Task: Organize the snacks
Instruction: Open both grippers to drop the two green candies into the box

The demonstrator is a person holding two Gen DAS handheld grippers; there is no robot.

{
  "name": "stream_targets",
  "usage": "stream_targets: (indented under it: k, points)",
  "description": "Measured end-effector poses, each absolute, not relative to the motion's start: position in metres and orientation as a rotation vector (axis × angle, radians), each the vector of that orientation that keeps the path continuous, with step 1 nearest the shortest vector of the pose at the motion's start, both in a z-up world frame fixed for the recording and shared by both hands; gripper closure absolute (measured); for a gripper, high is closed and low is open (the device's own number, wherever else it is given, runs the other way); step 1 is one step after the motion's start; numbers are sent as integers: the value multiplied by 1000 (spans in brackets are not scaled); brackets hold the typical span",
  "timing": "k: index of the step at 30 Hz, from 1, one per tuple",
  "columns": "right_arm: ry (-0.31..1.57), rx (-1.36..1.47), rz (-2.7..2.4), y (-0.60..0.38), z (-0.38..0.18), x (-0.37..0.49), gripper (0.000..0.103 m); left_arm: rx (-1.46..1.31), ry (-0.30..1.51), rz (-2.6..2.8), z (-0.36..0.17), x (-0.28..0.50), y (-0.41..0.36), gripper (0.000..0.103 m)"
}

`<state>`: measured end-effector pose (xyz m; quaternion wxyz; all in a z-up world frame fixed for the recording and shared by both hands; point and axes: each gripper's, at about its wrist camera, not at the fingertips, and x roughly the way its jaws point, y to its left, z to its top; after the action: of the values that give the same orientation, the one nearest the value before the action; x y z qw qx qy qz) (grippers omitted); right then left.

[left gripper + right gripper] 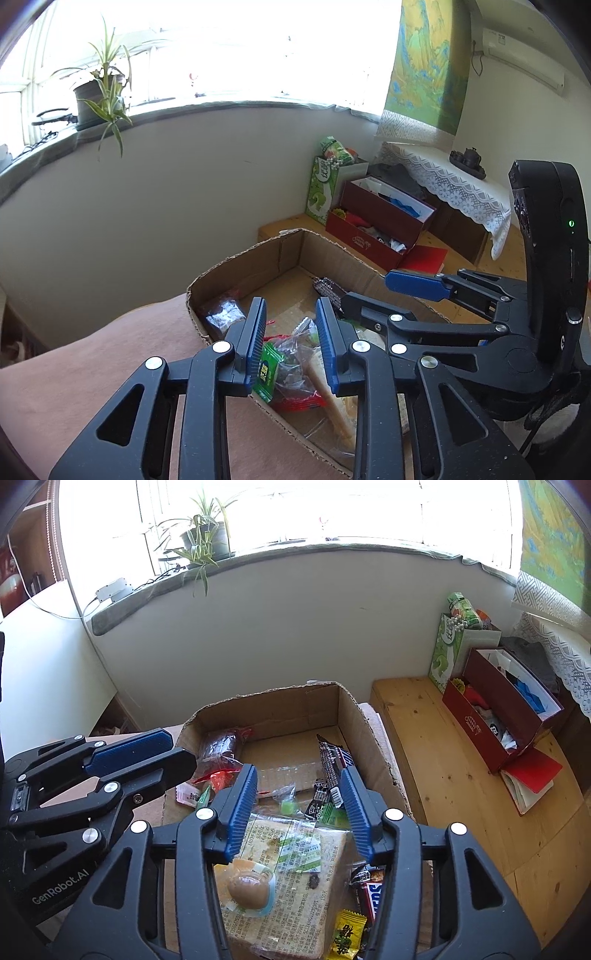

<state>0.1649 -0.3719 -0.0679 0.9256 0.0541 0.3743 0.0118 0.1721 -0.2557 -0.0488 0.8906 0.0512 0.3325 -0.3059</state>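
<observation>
Item one, the cardboard box (295, 709): open-topped, ragged rim, sitting on a pinkish cloth (92, 369) beside a wooden bench (443, 757). I count the snacks inside it as follows.

- Wrapped bread loaf (295, 878), lying flat in the near part of the box, with a brown jelly cup (248, 889) resting on top of it.
- Long dark candy bar (334, 764), leaning along the right wall.
- Small yellow packet (347, 930) and a red-and-blue bar (373, 890), near right corner.
- Dark cake in clear wrap (219, 746), far left corner.
- Green sachet (269, 369) and a clear bag (295, 354), left of the loaf.

Item two, my left gripper (290, 347): held over the near left edge of the box, blue pads parted a little, nothing pinched; the green sachet and clear bag show through the gap, lying below.

Item three, my right gripper (298, 812): above the loaf, pads spread wider, gripping nothing.

Background stock: potted plant (207, 535) on the windowsill, red boxes (498, 709) on the bench.
</observation>
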Motion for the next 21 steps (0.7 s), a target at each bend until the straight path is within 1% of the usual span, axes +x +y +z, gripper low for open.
stream_targets:
  k: [1, 2, 5, 6, 8, 13, 17, 19, 21]
  points:
    - [767, 111, 18, -373, -68, 164, 45, 104, 690, -635, -48, 171, -255, 75]
    - [764, 114, 14, -374, -67, 163, 40, 103, 689, -633, -48, 171, -254, 75]
    - [759, 119, 9, -376, -65, 160, 38, 101, 686, -629, -46, 169, -253, 74]
    - [760, 117, 6, -376, -65, 159, 38, 101, 685, -629, -46, 168, -253, 71]
    - [759, 111, 0, -376, -64, 156, 33, 101, 681, -627, -45, 166, -252, 68]
    - [753, 110, -16, -378, -61, 150, 27, 98, 676, -623, -42, 161, -250, 64]
    - [748, 112, -27, -379, -59, 142, 22, 95, 665, -618, -40, 155, -248, 56]
    - [744, 113, -33, -379, -57, 138, 21, 94, 663, -616, -39, 153, -246, 56]
    - [738, 114, -40, -379, -57, 134, 16, 92, 661, -613, -39, 150, -244, 52]
